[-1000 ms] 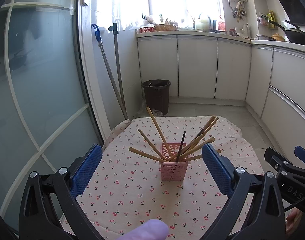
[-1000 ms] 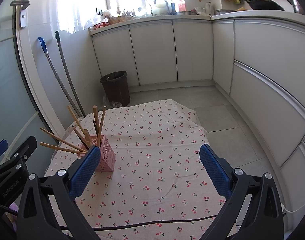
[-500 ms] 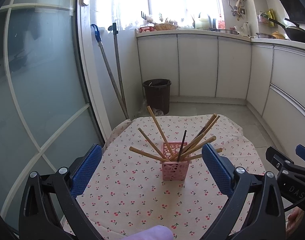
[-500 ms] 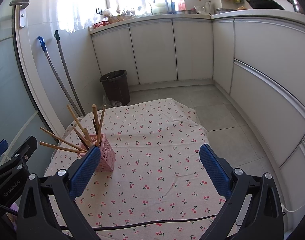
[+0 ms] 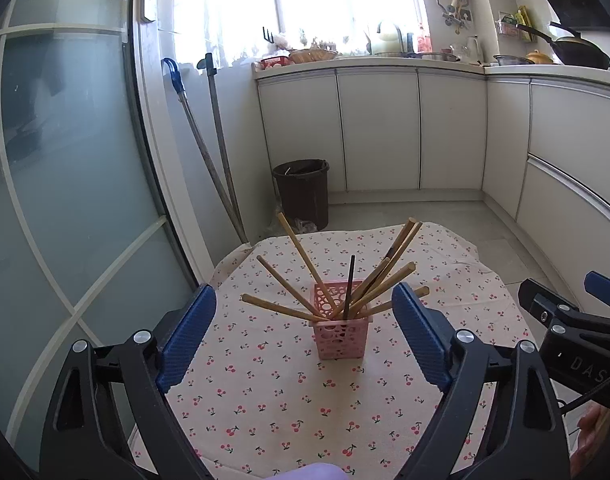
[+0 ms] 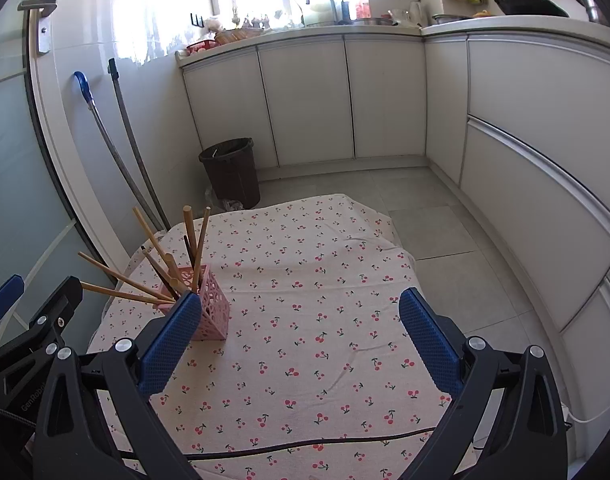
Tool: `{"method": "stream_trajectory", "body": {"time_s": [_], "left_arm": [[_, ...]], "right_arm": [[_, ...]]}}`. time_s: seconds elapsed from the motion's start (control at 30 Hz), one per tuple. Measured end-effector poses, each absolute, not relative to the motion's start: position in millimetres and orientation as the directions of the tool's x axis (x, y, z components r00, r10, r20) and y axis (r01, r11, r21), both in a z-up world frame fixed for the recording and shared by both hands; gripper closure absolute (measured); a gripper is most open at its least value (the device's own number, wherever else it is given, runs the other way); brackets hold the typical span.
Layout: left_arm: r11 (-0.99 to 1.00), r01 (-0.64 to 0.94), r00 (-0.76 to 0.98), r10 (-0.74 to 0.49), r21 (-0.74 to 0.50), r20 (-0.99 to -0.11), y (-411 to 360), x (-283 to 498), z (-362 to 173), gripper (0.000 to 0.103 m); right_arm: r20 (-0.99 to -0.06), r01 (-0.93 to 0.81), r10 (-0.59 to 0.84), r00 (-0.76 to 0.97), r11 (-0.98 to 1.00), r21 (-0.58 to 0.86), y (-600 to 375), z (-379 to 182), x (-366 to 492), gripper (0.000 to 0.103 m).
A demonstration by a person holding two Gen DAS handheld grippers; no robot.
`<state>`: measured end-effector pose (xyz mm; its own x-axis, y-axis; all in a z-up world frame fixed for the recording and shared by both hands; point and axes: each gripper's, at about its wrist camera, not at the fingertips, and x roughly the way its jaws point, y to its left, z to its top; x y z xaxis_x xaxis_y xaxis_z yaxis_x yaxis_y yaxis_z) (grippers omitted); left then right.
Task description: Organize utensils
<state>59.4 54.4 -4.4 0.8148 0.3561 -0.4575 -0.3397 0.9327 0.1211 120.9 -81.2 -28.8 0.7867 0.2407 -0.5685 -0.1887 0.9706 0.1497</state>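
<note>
Gaping wide, left gripper (image 5: 305, 336) and right gripper (image 6: 301, 340) empty; pink holder (image 5: 340, 332) untouched.

You have a cherry-print tablecloth (image 6: 325, 320) spread over the table, with a black cable (image 6: 305, 446) lying across its near edge. Far beyond it, a dark brown bin (image 5: 303, 192) stands against the white cabinets (image 5: 385, 128). To your left, two mop handles (image 5: 209, 152) lean beside the frosted glass door (image 5: 65, 200).
</note>
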Motion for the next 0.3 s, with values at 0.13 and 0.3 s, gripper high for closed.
{"method": "stream_trajectory", "body": {"time_s": [0.13,0.3], "left_arm": [[0.929,-0.357,0.809,0.360,0.097,-0.464,57.2,58.2,-0.7,0.008],[0.924,-0.373,0.802,0.367,0.086,-0.471,58.7,58.2,0.6,0.007]], "right_arm": [[-0.572,-0.188,0.239,0.785,0.971,0.148,-81.0,-28.2,121.9,0.007],[-0.575,-0.187,0.237,0.783,0.971,0.147,-81.4,-28.2,123.7,0.007]]}}
